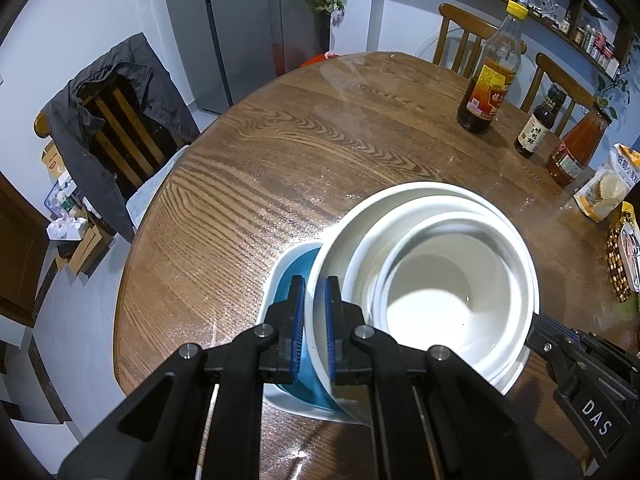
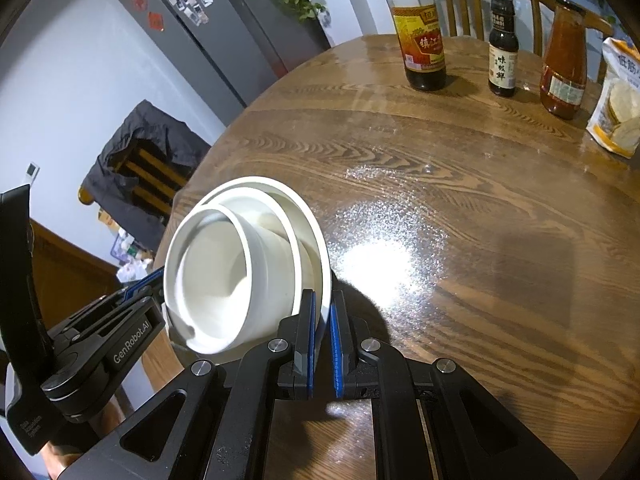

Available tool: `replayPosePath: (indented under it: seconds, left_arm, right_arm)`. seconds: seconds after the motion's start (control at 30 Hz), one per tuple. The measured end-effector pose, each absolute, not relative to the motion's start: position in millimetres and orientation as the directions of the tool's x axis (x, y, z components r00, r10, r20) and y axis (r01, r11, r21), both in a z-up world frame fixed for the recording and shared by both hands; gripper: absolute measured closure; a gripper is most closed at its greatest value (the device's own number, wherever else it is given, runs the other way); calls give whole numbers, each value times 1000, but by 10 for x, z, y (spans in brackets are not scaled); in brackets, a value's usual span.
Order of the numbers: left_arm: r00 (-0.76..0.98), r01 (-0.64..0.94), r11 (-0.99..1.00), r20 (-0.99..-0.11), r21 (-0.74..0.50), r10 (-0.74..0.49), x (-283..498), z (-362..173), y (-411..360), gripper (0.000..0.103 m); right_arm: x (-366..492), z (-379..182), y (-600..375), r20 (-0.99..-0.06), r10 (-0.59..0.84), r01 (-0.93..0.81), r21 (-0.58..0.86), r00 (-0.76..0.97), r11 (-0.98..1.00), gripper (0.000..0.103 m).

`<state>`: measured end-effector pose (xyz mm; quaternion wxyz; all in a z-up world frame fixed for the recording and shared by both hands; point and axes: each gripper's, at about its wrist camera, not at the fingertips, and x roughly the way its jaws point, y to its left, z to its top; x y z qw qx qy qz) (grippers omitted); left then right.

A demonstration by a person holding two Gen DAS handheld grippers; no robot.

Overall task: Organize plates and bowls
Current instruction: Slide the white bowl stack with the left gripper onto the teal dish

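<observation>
The round wooden table fills both my views. On it, at about five o'clock in my left view, I hold a nested stack: a large white bowl with a smaller white bowl sitting inside it. The stack is tilted, its mouths facing up and toward my left camera; from the right view the same mouths open toward nine o'clock, and the inner bowl leans against the outer one.

My left gripper is clamped on the big bowl's rim at its nine o'clock edge, one pad inside, one outside. My right gripper pinches the opposite rim the same way.

Only my left view shows a blue dish with a white rim lying under the stack, at six o'clock of the frame; whether the stack touches it I cannot tell.

At one o'clock across the table stand a large vinegar bottle, a small dark sauce bottle, a red sauce jar and a snack bag, all well apart from the bowls.
</observation>
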<state>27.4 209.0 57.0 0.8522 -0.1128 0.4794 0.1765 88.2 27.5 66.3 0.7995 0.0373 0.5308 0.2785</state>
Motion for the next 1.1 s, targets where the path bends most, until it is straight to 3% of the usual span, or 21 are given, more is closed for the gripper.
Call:
replayPosePath:
  seconds: [1.1]
  left_arm:
    - [441, -402, 915, -882, -30, 165, 364, 413, 2148, 97]
  right_arm:
    - [926, 537, 378, -850, 458, -389, 342, 260, 856, 93]
